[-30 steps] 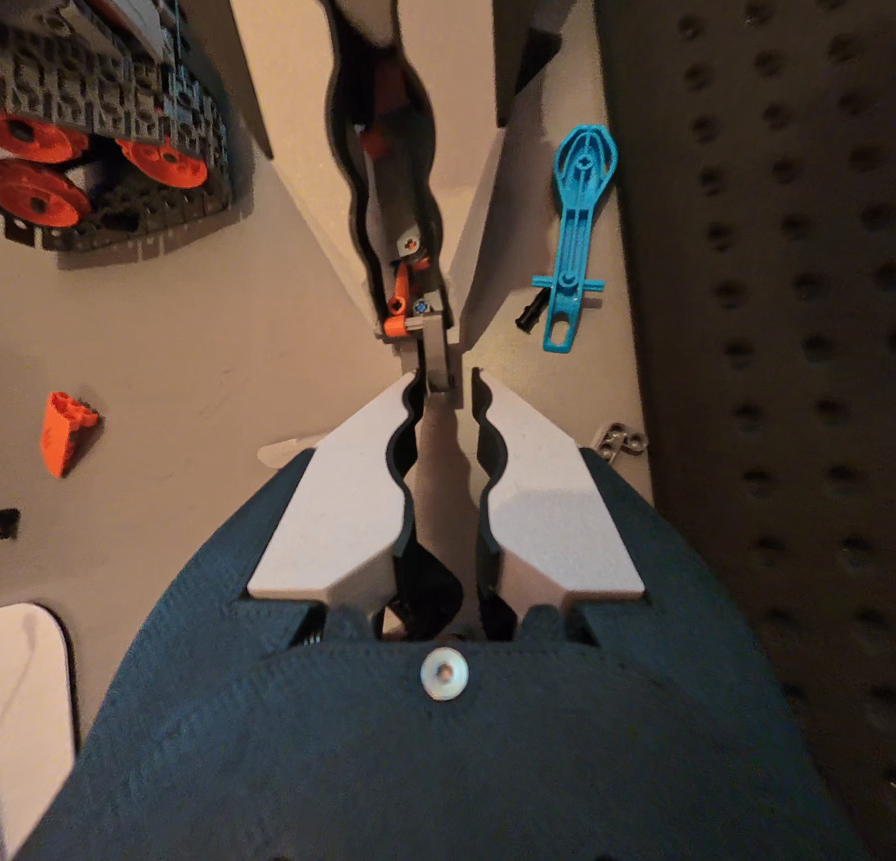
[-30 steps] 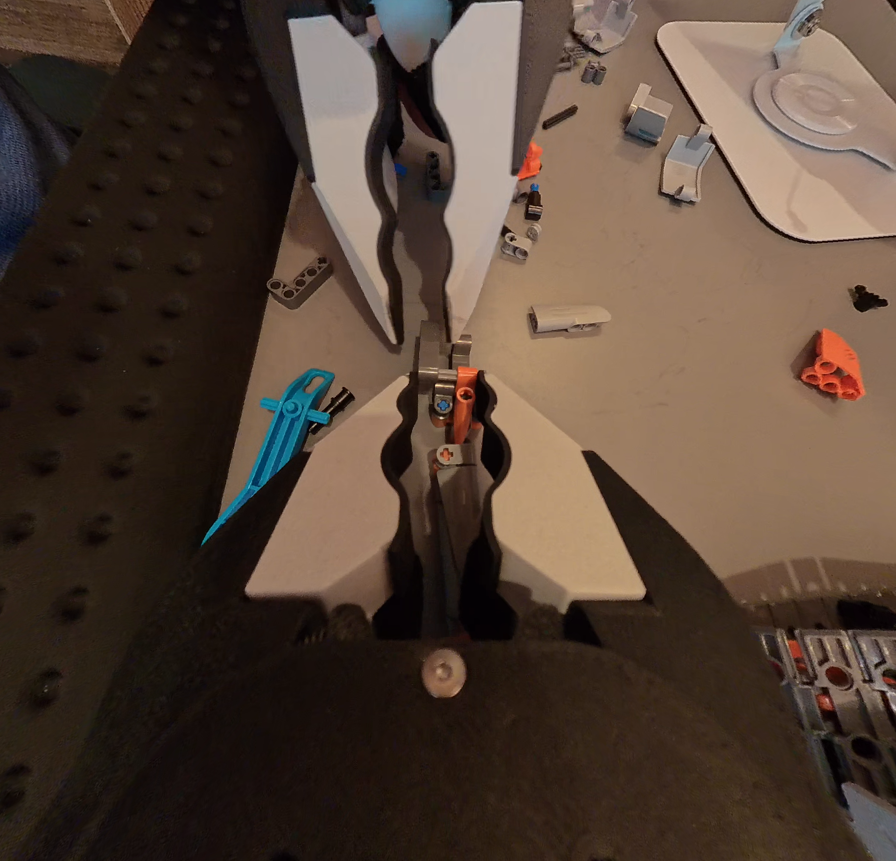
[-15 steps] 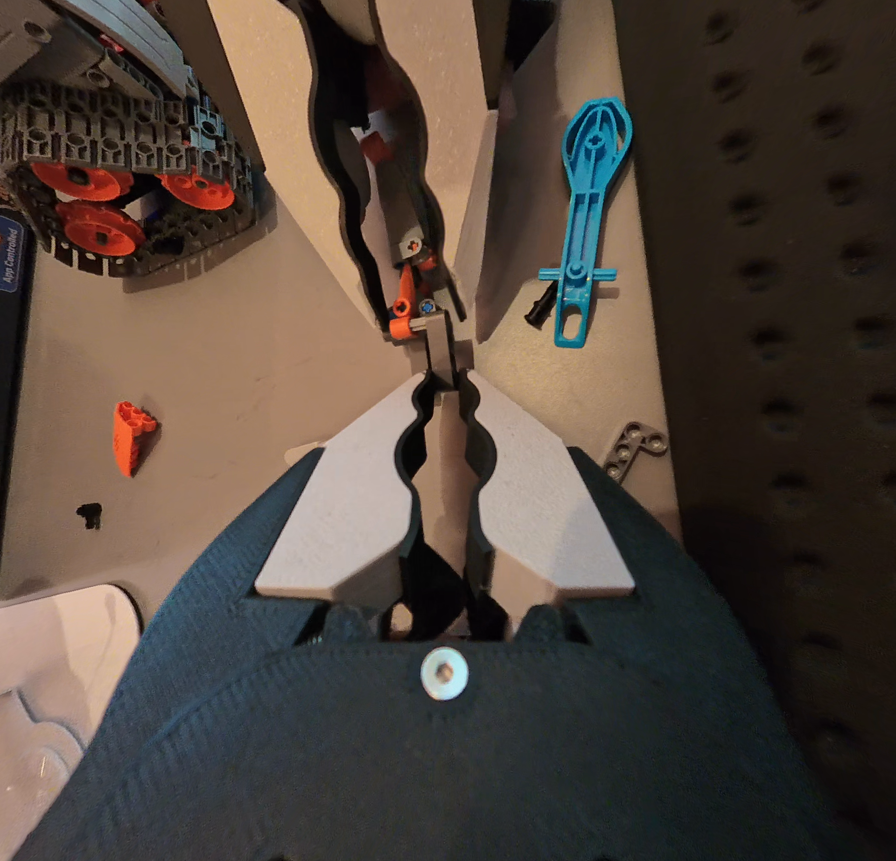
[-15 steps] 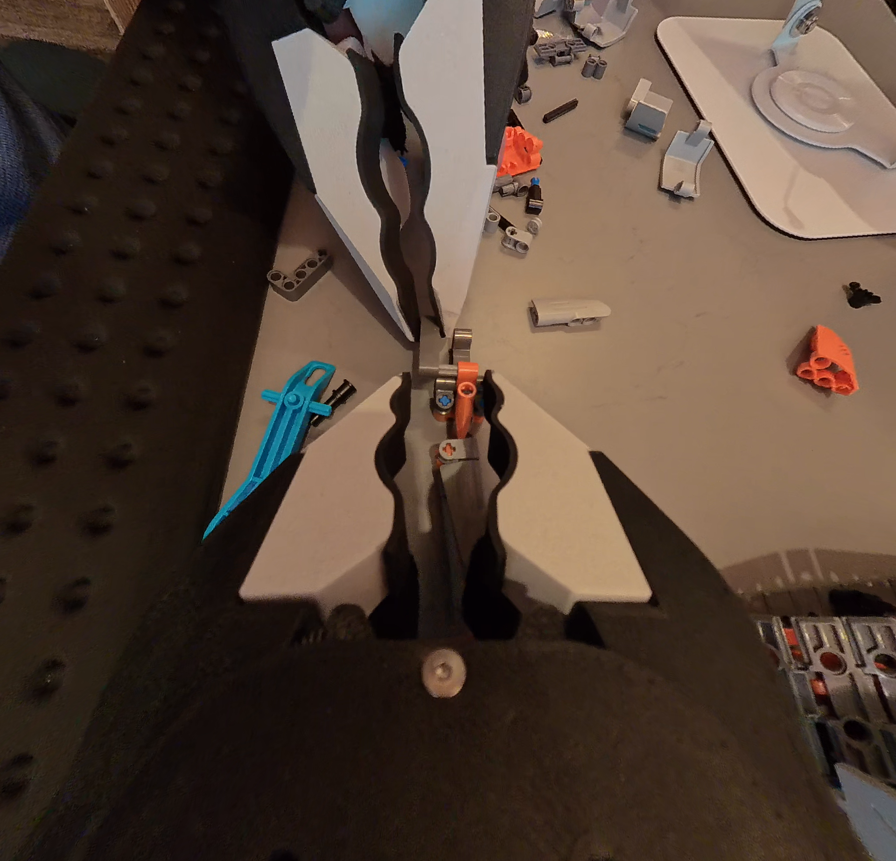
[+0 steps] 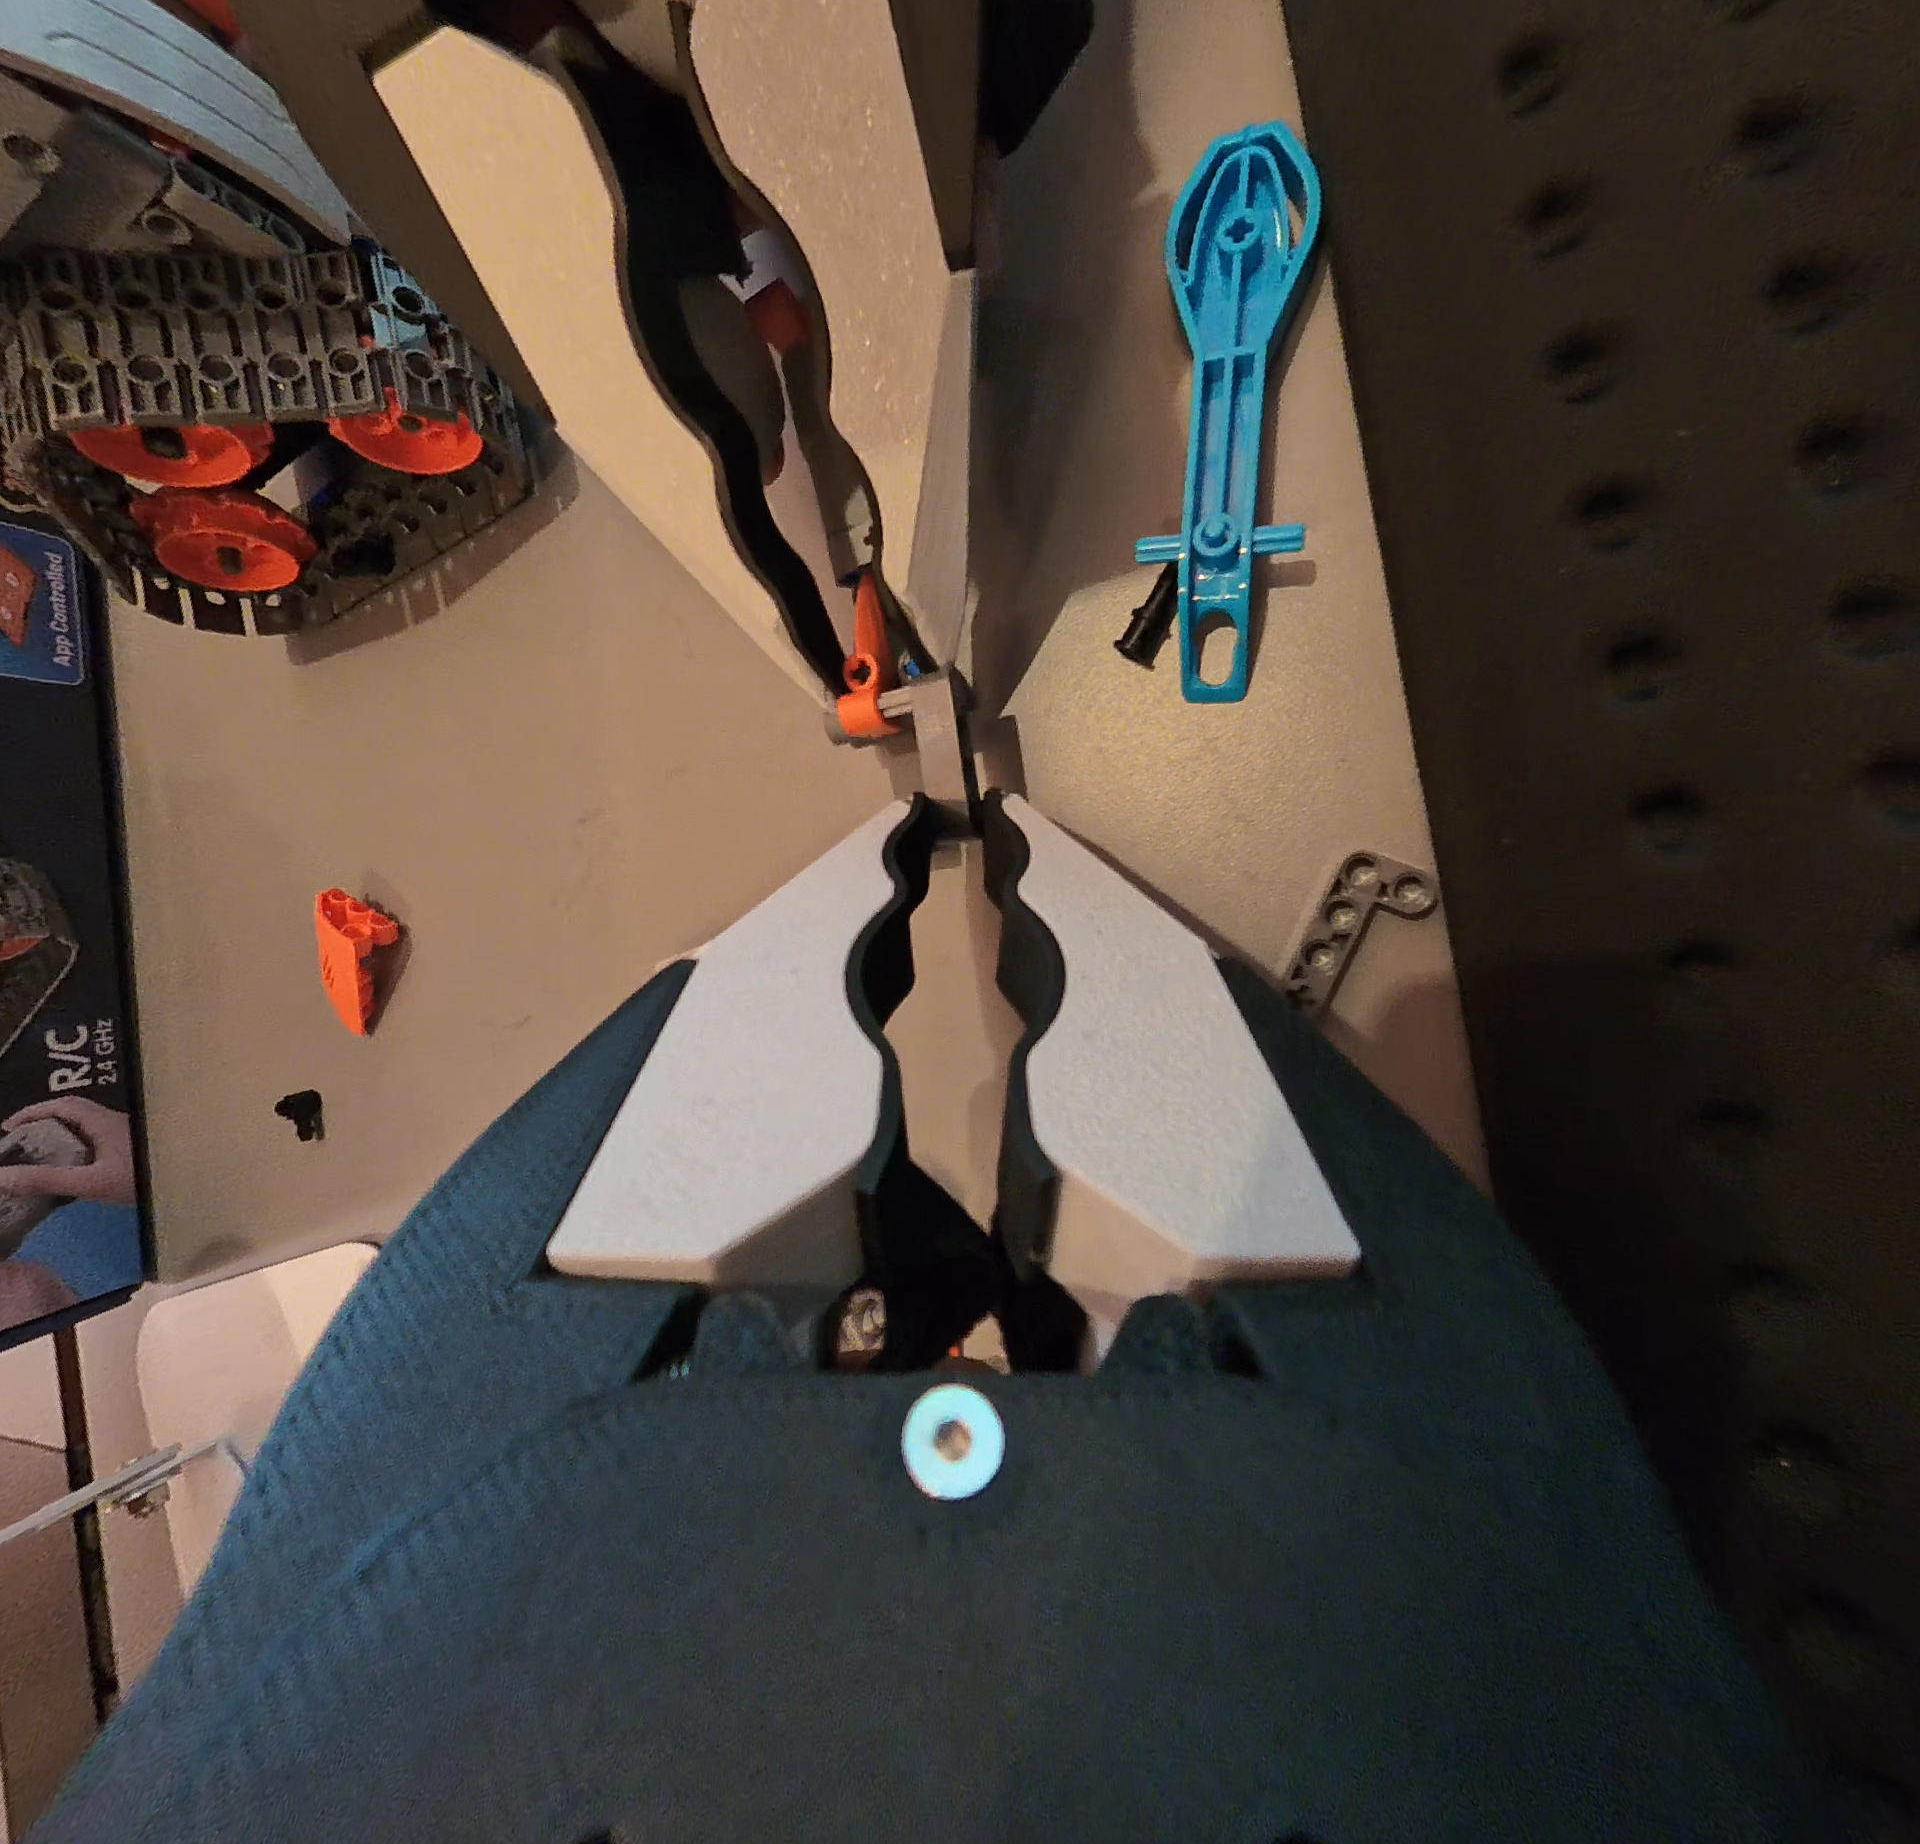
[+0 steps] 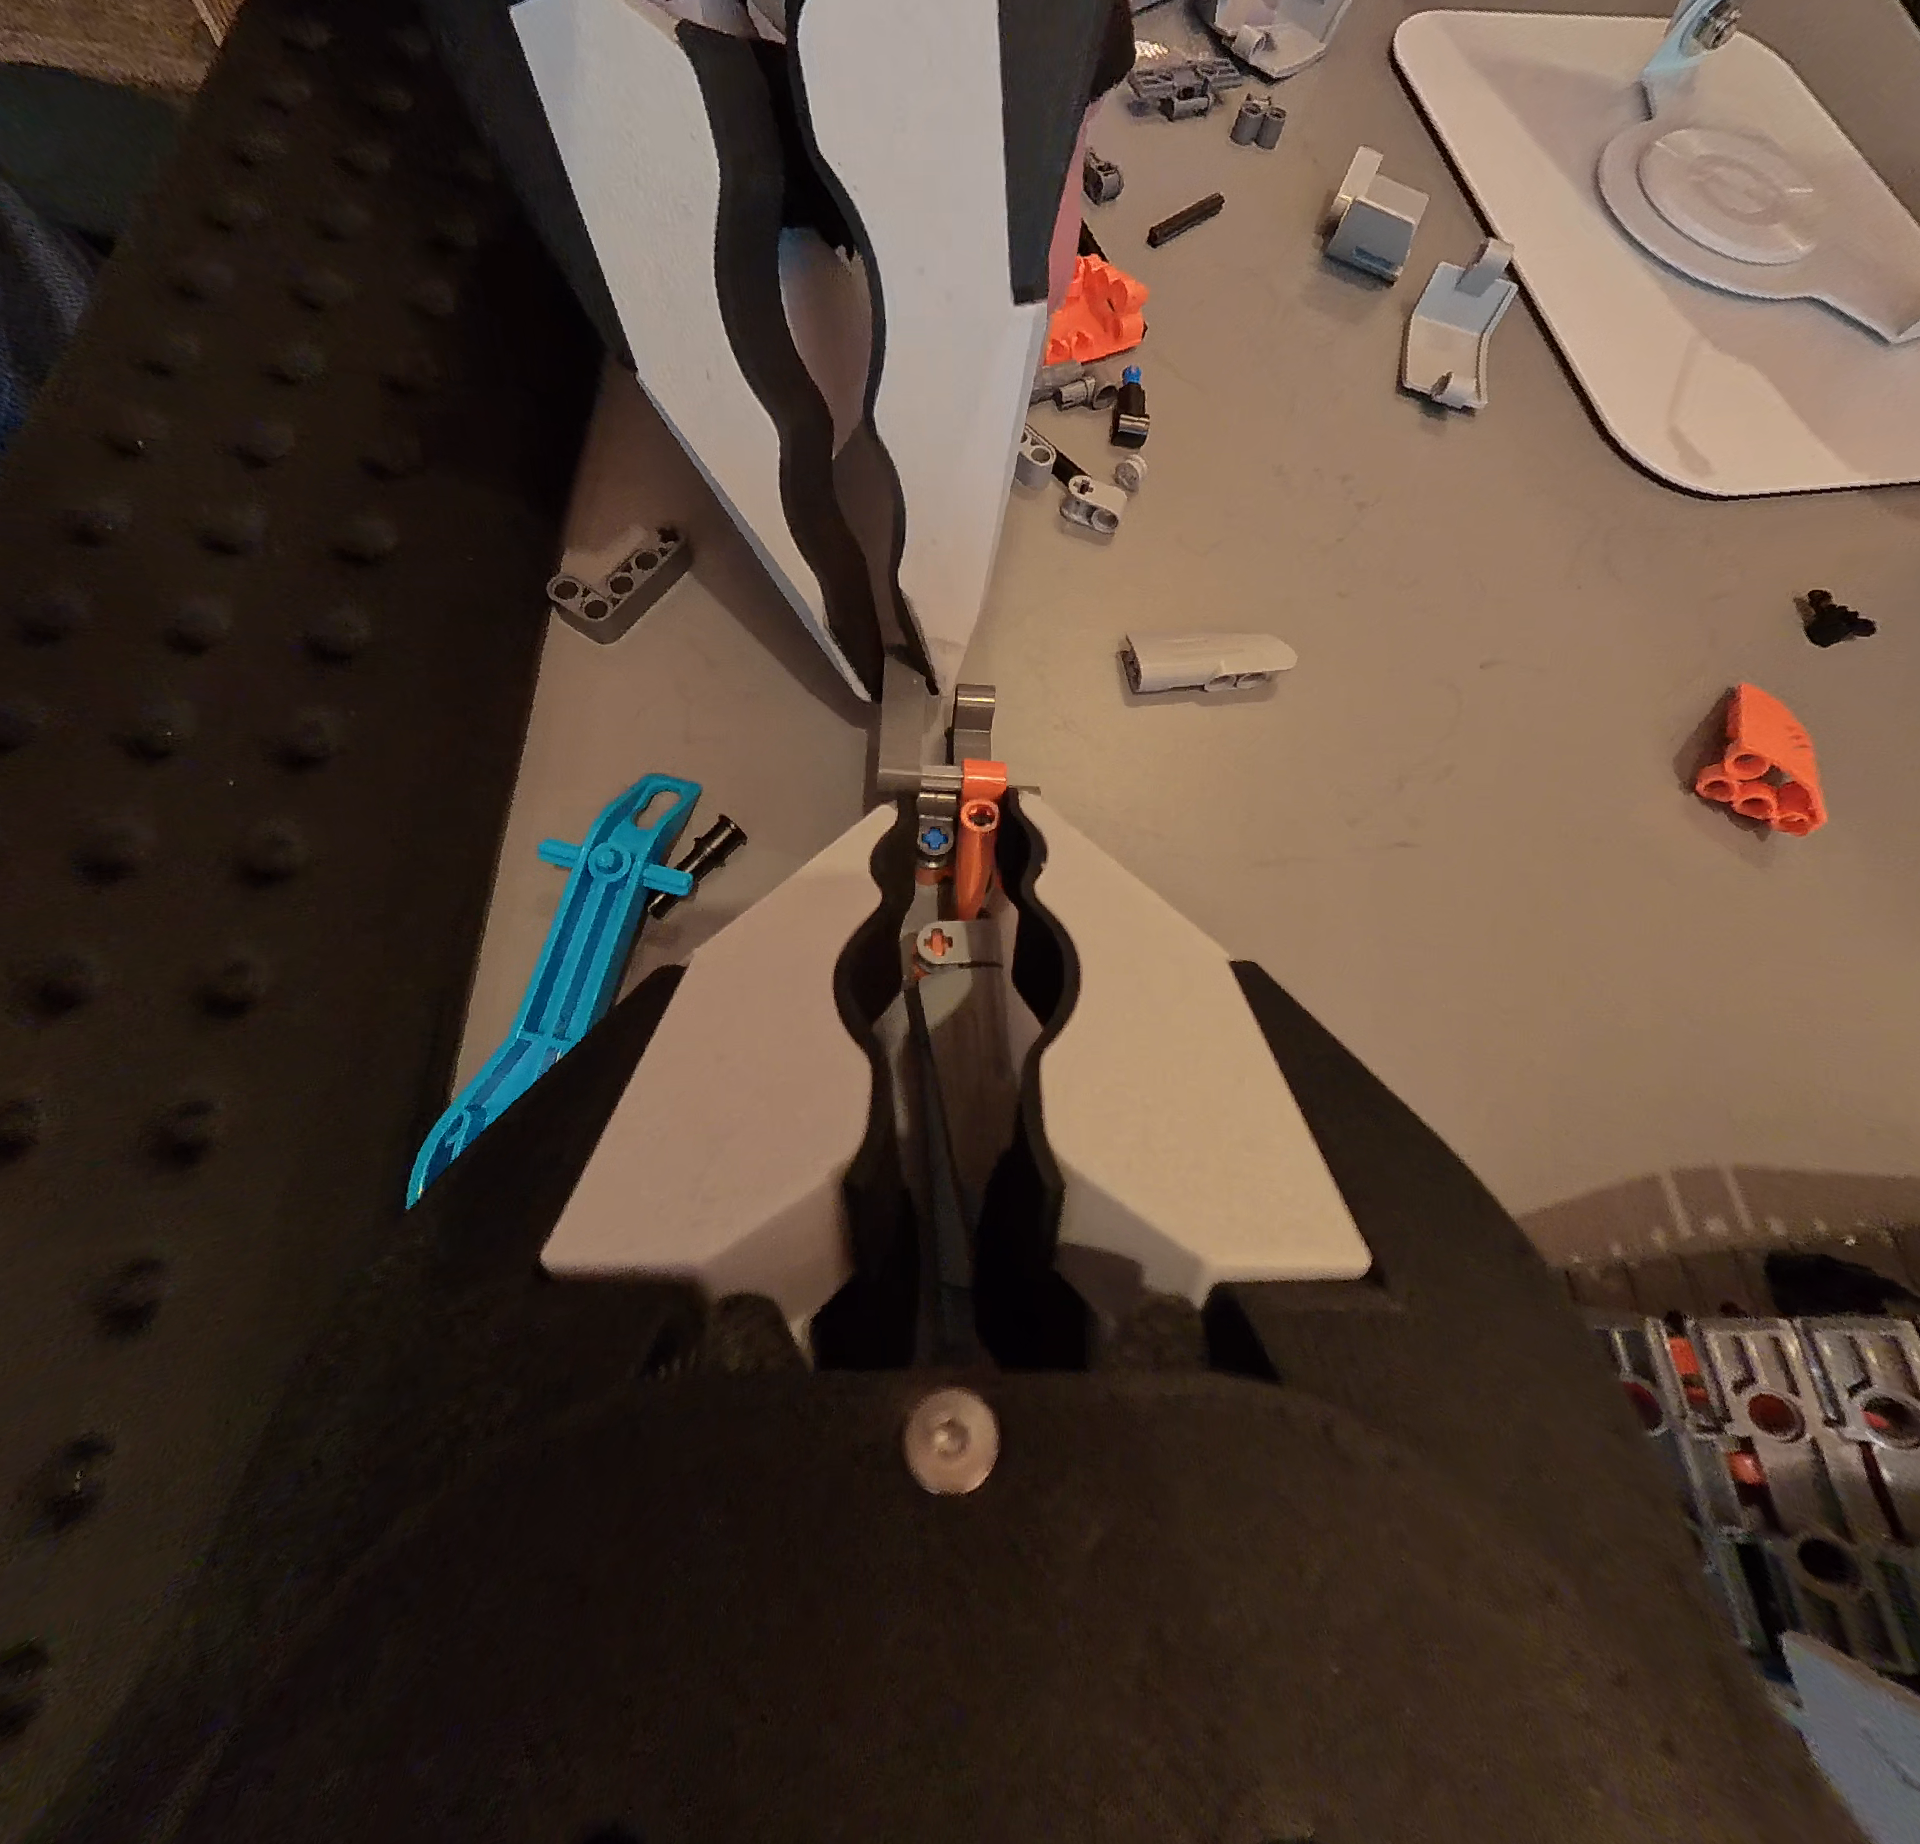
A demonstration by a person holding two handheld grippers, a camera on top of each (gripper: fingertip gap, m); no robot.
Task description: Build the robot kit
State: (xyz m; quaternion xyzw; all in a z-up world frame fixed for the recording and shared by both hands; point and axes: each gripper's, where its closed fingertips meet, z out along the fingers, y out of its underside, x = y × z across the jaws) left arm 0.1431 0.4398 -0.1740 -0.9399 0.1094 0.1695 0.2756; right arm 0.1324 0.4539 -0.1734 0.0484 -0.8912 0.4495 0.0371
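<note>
My left gripper (image 5: 951,807) is shut on a small grey connector piece (image 5: 943,740) at its tips. That piece joins a grey-and-orange brick assembly (image 5: 864,698), which my right gripper (image 6: 951,807) is shut on. In the right wrist view the assembly (image 6: 977,828) runs back between the right fingers, with an orange link, a blue pin and a long dark grey beam. The two grippers face each other tip to tip just above the grey table. The left gripper also shows in the right wrist view (image 6: 902,677), clamped on the grey connector (image 6: 906,740).
A blue lever tool (image 5: 1236,423) and a black pin (image 5: 1148,622) lie beside a dark studded mat (image 5: 1662,859). A tracked brick vehicle (image 5: 239,392), an orange wedge (image 5: 353,942), a grey bent beam (image 5: 1351,911), a printed box (image 5: 52,911), loose grey parts (image 6: 1205,664) and a white stand base (image 6: 1621,340) lie around. Left and right tips are no more than a few centimetres apart. The black pin (image 5: 1148,622) is about 4 cm from my right fingertips. It is also in sight in the right wrist view (image 6: 709,851).
My left gripper's jaws have narrowed from open to shut on the grey connector. Both grippers shifted slightly; the right one kept its hold on the assembly.
</note>
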